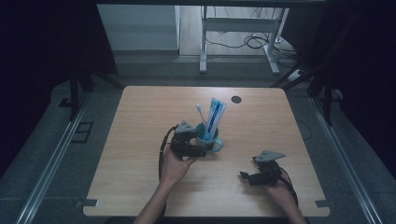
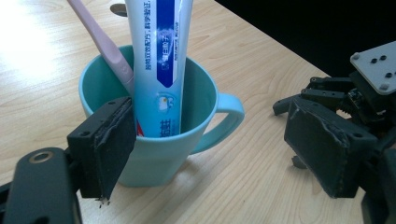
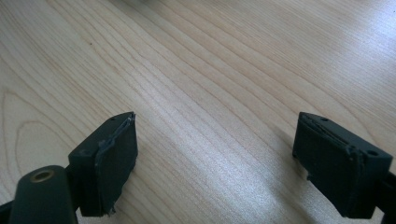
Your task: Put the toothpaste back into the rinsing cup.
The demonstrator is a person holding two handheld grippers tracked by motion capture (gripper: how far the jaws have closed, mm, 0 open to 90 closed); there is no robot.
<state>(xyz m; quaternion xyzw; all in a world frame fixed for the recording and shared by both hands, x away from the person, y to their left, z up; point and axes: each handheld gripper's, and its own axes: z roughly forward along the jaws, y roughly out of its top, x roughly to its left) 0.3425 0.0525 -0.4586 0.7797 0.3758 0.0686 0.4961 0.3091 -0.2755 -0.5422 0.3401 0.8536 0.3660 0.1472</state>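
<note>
Both hand-held grippers, left [image 1: 198, 148] and right [image 1: 247, 177], gape empty over pale wooden table [image 1: 140, 154] amid dark room.

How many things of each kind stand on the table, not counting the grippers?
Mug: 1
Toothbrush: 1
Toothpaste tube: 1
Total: 3

Pale wooden table [image 1: 140, 177] with a dark round hole [image 1: 236, 99]; white desk legs [image 1: 203, 51] and cables [image 1: 252, 42] beyond.
</note>
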